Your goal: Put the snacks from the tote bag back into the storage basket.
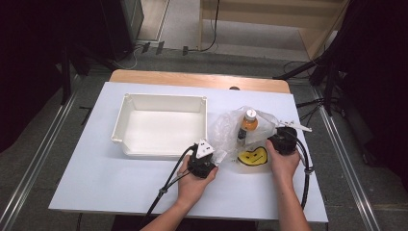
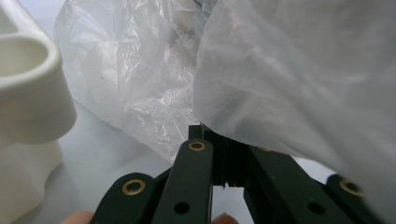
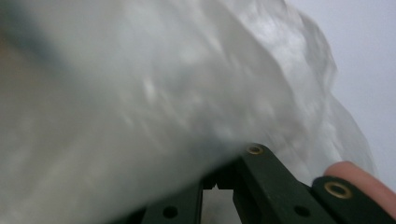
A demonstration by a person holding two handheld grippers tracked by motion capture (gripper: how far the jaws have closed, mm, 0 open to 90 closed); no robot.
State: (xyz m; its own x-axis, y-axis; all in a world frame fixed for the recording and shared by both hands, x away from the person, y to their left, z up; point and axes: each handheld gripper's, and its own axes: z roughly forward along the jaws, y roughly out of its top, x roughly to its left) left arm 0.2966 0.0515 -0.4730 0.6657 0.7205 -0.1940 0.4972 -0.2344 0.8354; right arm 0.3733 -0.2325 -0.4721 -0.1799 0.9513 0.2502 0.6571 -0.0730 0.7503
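To your left sits the empty white rectangular plastic bin (image 1: 161,124), well clear of the work; your left gripper (image 1: 208,155) is just off its near right corner, jaws brought together on the near left edge of the thin clear crinkled plastic bag (image 1: 231,127), with a fold of film pinched between them in the left gripper view. The bag lies on the white table (image 1: 96,178) between your two hands, and it will handle as limp, light and slippery film that slides out of a shallow pinch and can tear if you pull hard. Inside it stands a small orange bottle with a white cap (image 1: 249,120), the only real weight, so expect it to tip or roll once the film shifts; a yellow smiley-face piece (image 1: 253,156) lies by the bag's near edge. Your right gripper (image 1: 280,138) is closed too, apparently on the bag's right edge, though blur hides the pinch itself. Take hold by gathered folds at the rim.
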